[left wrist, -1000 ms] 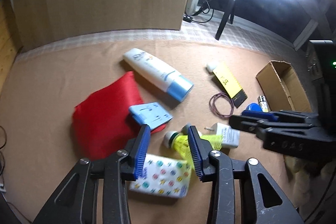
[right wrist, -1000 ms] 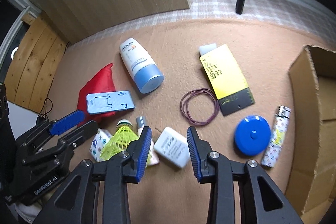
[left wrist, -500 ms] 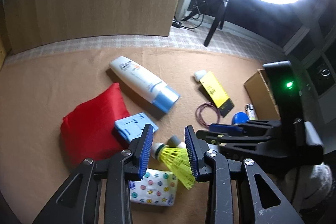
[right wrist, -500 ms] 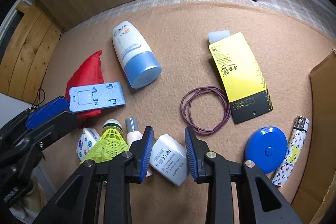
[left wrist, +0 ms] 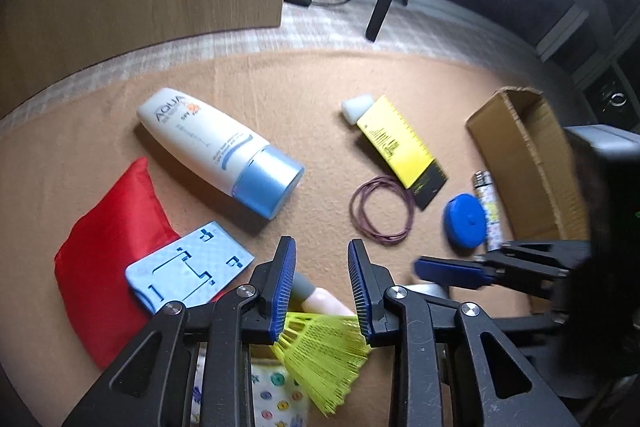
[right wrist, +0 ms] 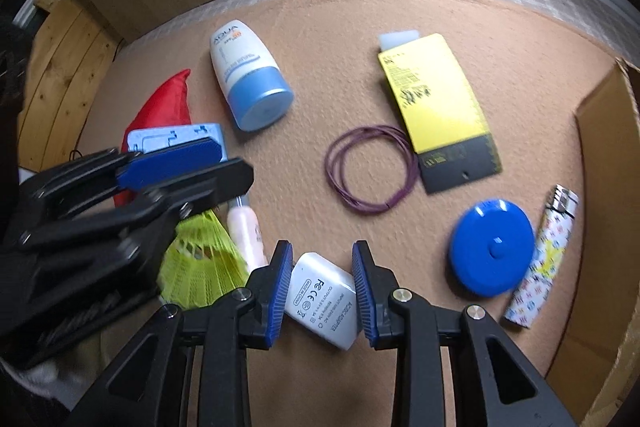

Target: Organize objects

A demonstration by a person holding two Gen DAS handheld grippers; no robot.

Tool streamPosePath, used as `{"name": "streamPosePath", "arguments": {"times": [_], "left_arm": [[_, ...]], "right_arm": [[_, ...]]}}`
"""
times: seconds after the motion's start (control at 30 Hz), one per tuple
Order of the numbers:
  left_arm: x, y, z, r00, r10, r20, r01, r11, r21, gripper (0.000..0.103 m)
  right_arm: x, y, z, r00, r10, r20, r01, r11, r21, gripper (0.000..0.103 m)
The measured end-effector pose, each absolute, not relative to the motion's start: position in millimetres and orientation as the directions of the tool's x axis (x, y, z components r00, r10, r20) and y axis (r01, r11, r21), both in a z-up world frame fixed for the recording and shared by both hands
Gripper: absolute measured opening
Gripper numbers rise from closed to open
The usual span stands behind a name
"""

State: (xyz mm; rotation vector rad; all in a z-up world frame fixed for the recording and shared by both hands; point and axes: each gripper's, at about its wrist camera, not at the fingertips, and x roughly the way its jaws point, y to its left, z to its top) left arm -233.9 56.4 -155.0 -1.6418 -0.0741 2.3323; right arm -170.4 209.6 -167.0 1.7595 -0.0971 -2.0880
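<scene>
Both grippers had dropped closer to the clutter than a second before. The left gripper (left wrist: 321,281) had travelled most, and its jaws had just been closing around the yellow shuttlecock (left wrist: 324,355). The skirt sat between the blue pads and appeared pinched there, flaring out below them, with its cork end hidden behind the left finger. Just ahead of that gripper's tips lay a small pink bottle (left wrist: 320,301); a blue phone stand (left wrist: 188,269) rested off to its left on a red cushion (left wrist: 104,259).

The right gripper (right wrist: 321,281) had hardly shifted. Its jaws stood narrowly apart around a white charger (right wrist: 324,301), which lay tilted between the pads. Whether both pads actually pressed on it could not be told. Ahead and to its right lay a blue tape measure (right wrist: 492,253) and a patterned lighter (right wrist: 540,259), and the cardboard box (right wrist: 608,187) stood farther right still.

Judging by the task, the step in hand was a double pick, probably bound for the box. The shuttlecock's mesh skirt looked soft and springy, so it would likely crush under a hard squeeze; a light grip nearer the cork might have served better. The charger looked smooth and hard, and its skewed lie invited slipping, so squaring the pads to its flat sides before lifting seemed wise.
</scene>
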Motion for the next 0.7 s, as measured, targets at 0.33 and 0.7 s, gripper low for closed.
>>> {"name": "streamPosePath", "arguments": {"times": [0.33, 0.7], "left_arm": [[-217.3, 49.9, -181.4, -0.242, 0.285, -0.927, -0.215, -0.948, -0.236, 0.020], [-141.5, 32.2, -160.3, -0.277, 0.413, -0.867, -0.223, -0.906, -0.361, 0.033]], "right_arm": [[-159.8, 230.6, -165.1, -0.147, -0.322, -0.935, 0.232, -0.930, 0.284, 0.028], [-146.7, 236.8, -162.7, -0.186, -0.302, -0.935, 0.215, -0.941, 0.261, 0.028]]}}
